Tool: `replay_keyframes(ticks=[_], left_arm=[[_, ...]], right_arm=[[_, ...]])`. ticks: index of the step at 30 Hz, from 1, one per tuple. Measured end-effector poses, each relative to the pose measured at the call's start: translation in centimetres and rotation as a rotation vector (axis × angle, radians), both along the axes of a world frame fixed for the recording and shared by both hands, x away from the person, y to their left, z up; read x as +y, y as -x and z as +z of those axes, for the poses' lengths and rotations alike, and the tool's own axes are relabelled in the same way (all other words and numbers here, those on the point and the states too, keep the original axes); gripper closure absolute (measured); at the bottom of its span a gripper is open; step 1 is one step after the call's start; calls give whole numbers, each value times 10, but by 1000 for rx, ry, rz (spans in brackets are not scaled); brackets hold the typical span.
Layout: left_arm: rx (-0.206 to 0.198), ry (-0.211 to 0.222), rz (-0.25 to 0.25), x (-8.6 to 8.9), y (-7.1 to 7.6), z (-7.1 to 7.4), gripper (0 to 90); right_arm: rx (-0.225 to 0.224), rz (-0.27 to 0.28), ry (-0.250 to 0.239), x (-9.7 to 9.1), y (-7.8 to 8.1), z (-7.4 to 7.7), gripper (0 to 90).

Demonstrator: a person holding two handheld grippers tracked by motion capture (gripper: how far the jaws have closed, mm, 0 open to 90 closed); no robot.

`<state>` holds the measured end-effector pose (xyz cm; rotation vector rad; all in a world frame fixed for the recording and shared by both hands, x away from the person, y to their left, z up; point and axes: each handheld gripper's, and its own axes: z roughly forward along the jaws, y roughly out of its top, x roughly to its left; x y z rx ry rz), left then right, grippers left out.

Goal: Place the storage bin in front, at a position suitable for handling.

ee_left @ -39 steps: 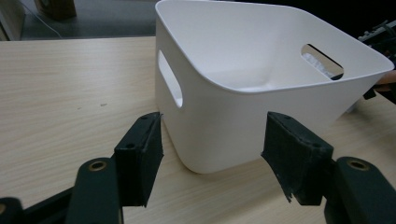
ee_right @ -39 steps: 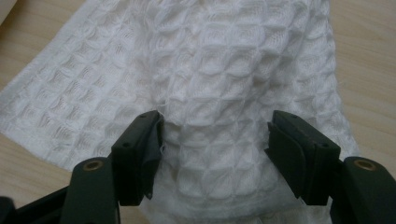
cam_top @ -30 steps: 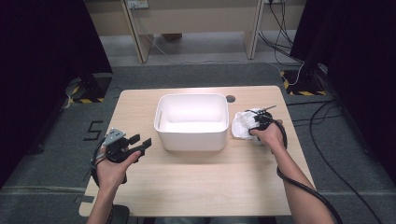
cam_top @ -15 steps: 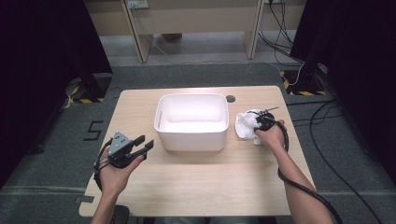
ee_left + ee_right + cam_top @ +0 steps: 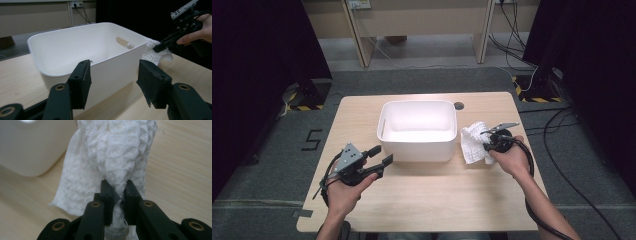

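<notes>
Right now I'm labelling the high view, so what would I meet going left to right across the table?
left gripper → white bin → white cloth → right gripper, its fingers pinching the cloth.

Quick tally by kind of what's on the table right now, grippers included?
White plastic bin: 1
White waffle-weave cloth, pinched in the right gripper: 1
Hand-held grippers, counting the left gripper with its jaws apart near the bin: 2
Total: 4
</notes>
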<state>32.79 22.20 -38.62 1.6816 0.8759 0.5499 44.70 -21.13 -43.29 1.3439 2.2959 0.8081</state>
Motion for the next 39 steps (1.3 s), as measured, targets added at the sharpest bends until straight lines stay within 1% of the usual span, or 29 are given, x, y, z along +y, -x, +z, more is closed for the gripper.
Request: replay_keyframes(ticks=[1, 4, 7, 8, 10, 13, 16, 18, 19, 22, 23, 25, 26, 28, 29, 31, 34, 36, 38, 39], left_arm=[[-5, 3, -13, -4, 0, 1, 428], [-10, -1, -45, -18, 1, 3, 389], [-9, -14, -70, -30, 2, 3, 366], [-9, -20, -78, -34, 3, 3, 356], [-16, -48, -92, -41, 6, 4, 345], [-33, -61, -114, -52, 12, 6, 342], [-41, -81, -139, -63, 16, 9, 336], [-57, -103, -168, -75, 18, 10, 330], [-61, -111, -176, -79, 18, 11, 327], [-70, -132, -211, -91, 18, 10, 315], [-69, -142, -229, -95, 18, 9, 307], [-53, -155, -267, -100, 15, 7, 282], [-50, -163, -277, -101, 14, 6, 268], [-29, -174, -308, -102, 9, 3, 243], [-22, -183, -318, -101, 6, 2, 232], [-23, -213, -331, -100, 1, 0, 214], [-24, -231, -366, -97, -6, -4, 186], [-30, -267, -386, -95, -9, -7, 169], [-26, -294, -422, -92, -11, -9, 157], [-17, -302, -446, -90, -12, -10, 149]], right_arm=[[0, 0, 0, 0, 0, 0, 814], [-8, 42, 0, 6, 16, 10, 813], [-14, 69, 12, 11, 27, 17, 813], [-15, 70, 12, 13, 30, 18, 813], [-13, 86, 16, 15, 37, 20, 813], [-7, 122, 27, 21, 49, 24, 812], [3, 155, 38, 30, 62, 26, 812], [8, 182, 43, 37, 71, 26, 812], [13, 205, 45, 43, 77, 27, 812], [21, 254, 53, 55, 89, 29, 812], [16, 276, 56, 60, 94, 30, 812], [17, 320, 54, 69, 101, 33, 812], [11, 342, 57, 74, 103, 35, 812], [6, 376, 48, 81, 105, 39, 811], [6, 386, 47, 84, 106, 40, 811], [12, 423, 42, 91, 105, 41, 811], [20, 476, 30, 103, 103, 41, 810], [25, 502, 27, 112, 103, 40, 810], [32, 532, 21, 119, 102, 41, 809], [32, 547, 14, 122, 102, 41, 808]])
